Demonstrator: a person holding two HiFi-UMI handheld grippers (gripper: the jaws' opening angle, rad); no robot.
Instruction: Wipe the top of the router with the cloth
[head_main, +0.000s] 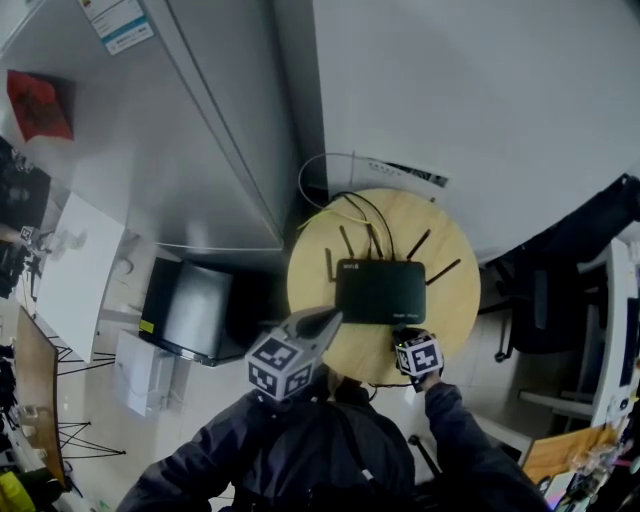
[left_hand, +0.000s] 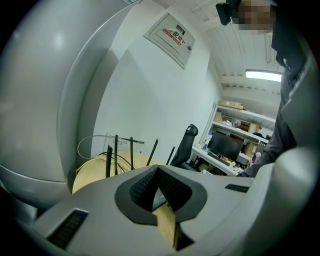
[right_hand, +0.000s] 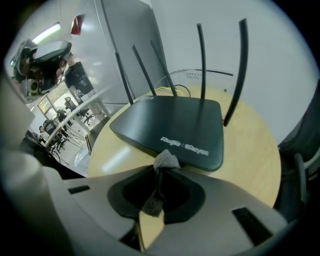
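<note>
Cloth (right_hand: 165, 161) pinched in right jaws — router (right_hand: 170, 125) black, flat.

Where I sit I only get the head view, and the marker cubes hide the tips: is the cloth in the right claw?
Observer: Yes. The right claw is shut on a grey cloth, and a tuft pokes out past the tips.
Operator: Is it on the router?
Observer: The tuft is at the near edge of the router, beside the printed logo. I can't tell if it touches.
Operator: And the left claw?
Observer: The left claw is shut with nothing between its jaws.
</note>
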